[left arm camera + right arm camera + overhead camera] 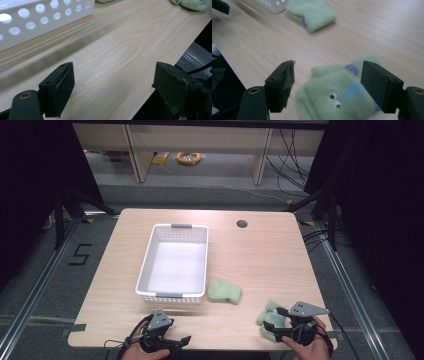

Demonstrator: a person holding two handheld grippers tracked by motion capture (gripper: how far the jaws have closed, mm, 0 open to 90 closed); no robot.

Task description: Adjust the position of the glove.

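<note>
A fuzzy green sock (337, 95) with googly eyes and blue and purple patches is lying flat near the desk's (260, 260) front right edge. A second green sock (224, 291) is lying crumpled mid-desk.

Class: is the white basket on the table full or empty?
Empty: the white basket shows its bare floor, and both green socks lie outside it.

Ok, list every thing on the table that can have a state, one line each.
White basket: upright, nothing inside.
Near green sock: folded flat on the table, between the right gripper's fingers, not clamped.
Far green sock: folded, lying beside the basket, untouched.
Left gripper: open over bare table.
Right gripper: open around the near sock.
</note>
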